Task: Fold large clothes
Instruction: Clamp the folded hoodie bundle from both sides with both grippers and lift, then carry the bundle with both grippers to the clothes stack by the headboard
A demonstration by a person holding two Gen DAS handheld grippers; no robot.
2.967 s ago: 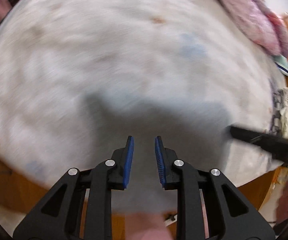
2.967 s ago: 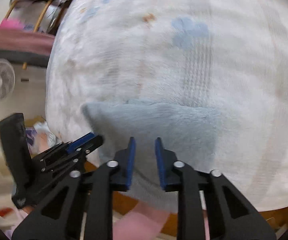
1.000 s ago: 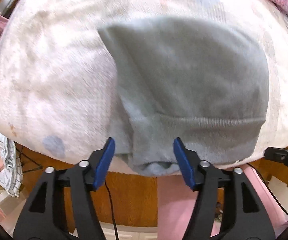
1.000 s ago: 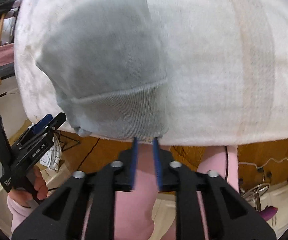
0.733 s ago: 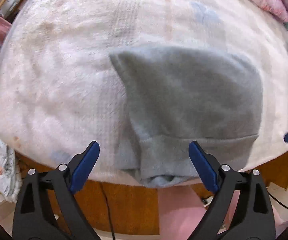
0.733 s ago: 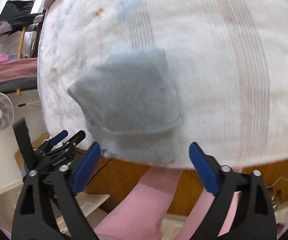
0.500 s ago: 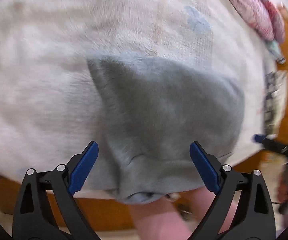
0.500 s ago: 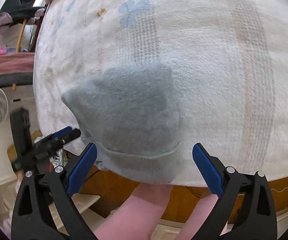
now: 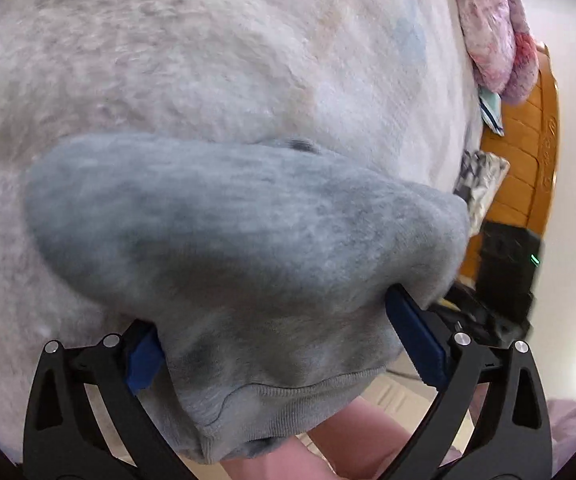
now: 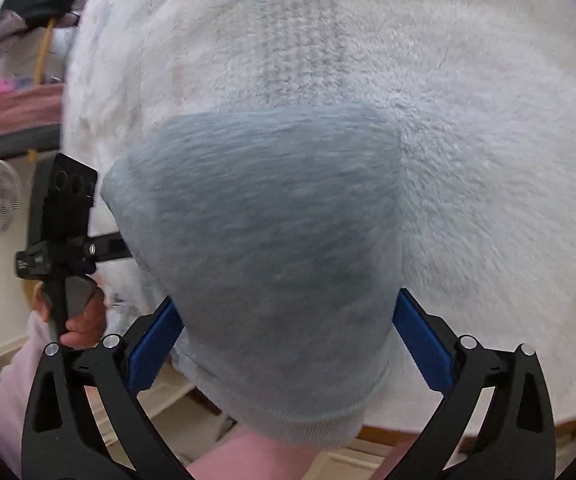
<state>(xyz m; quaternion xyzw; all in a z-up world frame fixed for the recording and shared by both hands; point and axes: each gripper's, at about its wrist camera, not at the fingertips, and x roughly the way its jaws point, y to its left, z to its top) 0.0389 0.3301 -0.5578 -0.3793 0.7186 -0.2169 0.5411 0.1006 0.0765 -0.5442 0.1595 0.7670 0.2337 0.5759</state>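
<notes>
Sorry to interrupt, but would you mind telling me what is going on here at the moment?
A person is folding a grey-blue fleece garment on a bed covered with a fluffy white blanket, using a hand-held gripper in each hand. The garment lies folded into a compact bundle at the bed's near edge, its ribbed hem hanging over. The left hand-held gripper is opening and the right hand-held gripper stands wide open; each has the bundle between its blue pads, and neither looks clamped on it.
</notes>
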